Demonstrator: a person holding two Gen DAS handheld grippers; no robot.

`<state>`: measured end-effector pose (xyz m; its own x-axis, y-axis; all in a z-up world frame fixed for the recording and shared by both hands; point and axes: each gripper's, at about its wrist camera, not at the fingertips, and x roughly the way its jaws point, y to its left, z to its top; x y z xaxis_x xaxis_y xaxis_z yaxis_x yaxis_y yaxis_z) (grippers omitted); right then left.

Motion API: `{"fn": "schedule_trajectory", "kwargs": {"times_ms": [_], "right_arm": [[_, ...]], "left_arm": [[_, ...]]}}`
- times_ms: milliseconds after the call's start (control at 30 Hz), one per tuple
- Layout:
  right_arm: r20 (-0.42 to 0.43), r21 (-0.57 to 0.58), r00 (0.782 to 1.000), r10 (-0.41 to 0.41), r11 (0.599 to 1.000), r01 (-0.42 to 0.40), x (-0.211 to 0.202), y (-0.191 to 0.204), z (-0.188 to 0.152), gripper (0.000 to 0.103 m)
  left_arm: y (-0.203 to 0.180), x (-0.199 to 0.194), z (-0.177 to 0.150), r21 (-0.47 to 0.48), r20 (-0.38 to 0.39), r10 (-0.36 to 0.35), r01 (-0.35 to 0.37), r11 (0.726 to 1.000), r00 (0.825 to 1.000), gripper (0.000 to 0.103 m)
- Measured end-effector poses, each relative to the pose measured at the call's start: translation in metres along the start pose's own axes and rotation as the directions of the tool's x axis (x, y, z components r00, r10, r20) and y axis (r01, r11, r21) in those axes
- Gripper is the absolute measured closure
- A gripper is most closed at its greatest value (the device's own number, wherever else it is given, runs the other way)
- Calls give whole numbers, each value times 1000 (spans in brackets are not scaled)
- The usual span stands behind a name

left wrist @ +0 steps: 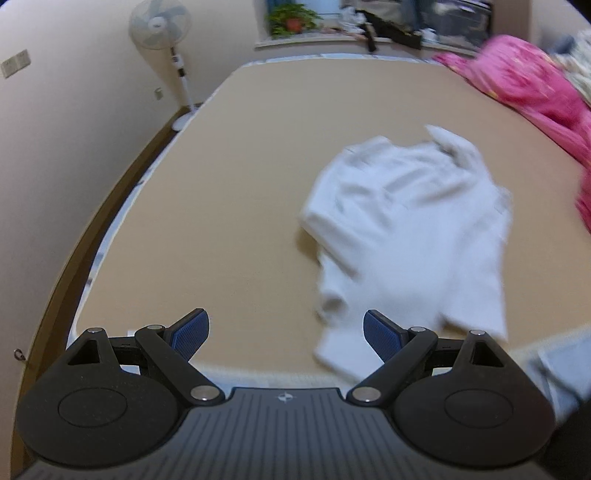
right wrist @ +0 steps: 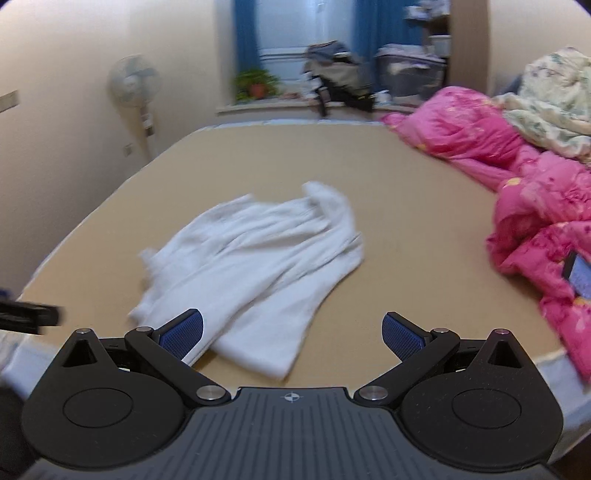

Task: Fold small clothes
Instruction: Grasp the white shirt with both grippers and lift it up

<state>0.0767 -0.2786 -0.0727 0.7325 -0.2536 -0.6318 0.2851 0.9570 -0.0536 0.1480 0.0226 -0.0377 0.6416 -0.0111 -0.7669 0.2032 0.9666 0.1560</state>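
White garment (right wrist: 255, 273) rumpled on tan bed (right wrist: 406, 229), long axis near-to-far; left gripper (left wrist: 286, 334), right gripper (right wrist: 291, 334) spread, empty.

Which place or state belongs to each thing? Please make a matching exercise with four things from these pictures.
Things:
1. white garment
2. pink quilt
3. standing fan
4. potted plant

Places or states:
A. on the window sill
B. on the floor by the left wall
C. crumpled in the middle of the tan bed surface
D. heaped along the right side of the bed

Pairs: 1-C, 2-D, 3-B, 4-A
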Motion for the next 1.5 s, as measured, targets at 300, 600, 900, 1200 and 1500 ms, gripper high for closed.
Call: {"fn": "schedule_trajectory", "kwargs": {"times_ms": [300,600,900,1200,1500], "right_arm": [[-15,94,995,-95,991,96,245,-55,124,1],[-242,84,962,-128,985,153,463,-21,146,4],[-97,32,989,-112,993,116,390,-51,171,92],[335,-93,935,117,992,-91,123,-81,223,92],[564,-167,788,247,969,-184,-95,-112,199,92]], "left_arm": [[9,198,129,-34,-153,-118,114,993,981,9],[-22,341,178,-27,-350,-173,175,984,921,9],[-25,289,199,-77,-189,-238,228,971,953,97],[56,63,208,-90,240,-83,107,990,967,98],[113,-206,156,-169,608,-6,136,976,794,98]]}}
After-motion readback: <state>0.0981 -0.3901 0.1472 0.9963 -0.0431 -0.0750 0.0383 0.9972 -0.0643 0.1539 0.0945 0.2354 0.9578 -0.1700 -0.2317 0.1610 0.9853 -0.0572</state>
